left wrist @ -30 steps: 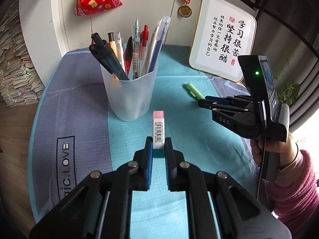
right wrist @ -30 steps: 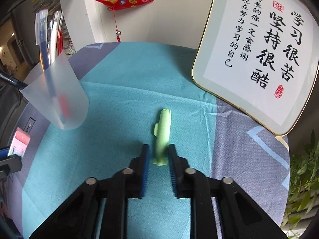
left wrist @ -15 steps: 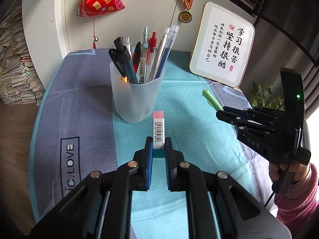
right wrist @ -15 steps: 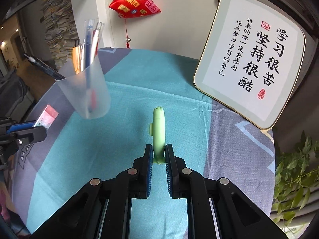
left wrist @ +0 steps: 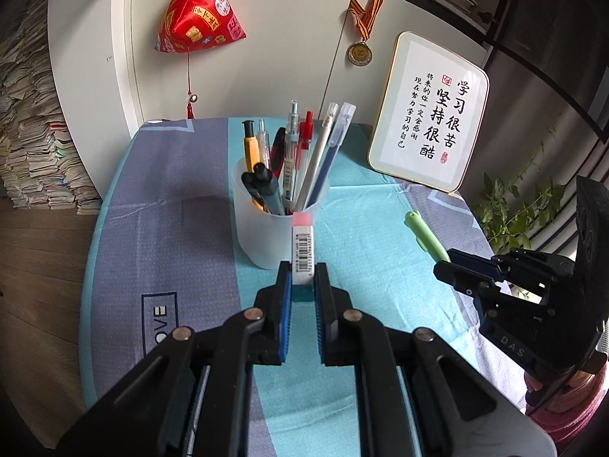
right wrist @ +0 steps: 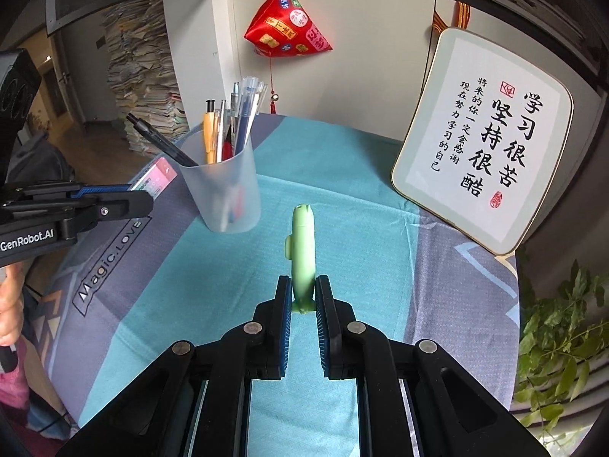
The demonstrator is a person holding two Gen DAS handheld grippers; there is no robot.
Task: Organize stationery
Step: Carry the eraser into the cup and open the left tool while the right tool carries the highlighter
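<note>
Left gripper (left wrist: pixel 303 285) is clamped on the bottom end of the eraser (left wrist: pixel 303 248), up off the table near the pen cup (left wrist: pixel 275 228). Looks light and a bit rubbery, so the end grip seems fine. Right gripper (right wrist: pixel 303 291) pinches the green pen (right wrist: pixel 303 251) by its tail: stiff, light, probably slick plastic, so mid-barrel seems safer

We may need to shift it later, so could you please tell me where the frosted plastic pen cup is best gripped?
Grip the frosted plastic pen cup across its bare lower wall, coming from the side: pens fan out above the rim, blocking a top approach, and the cup stands upright.
</note>
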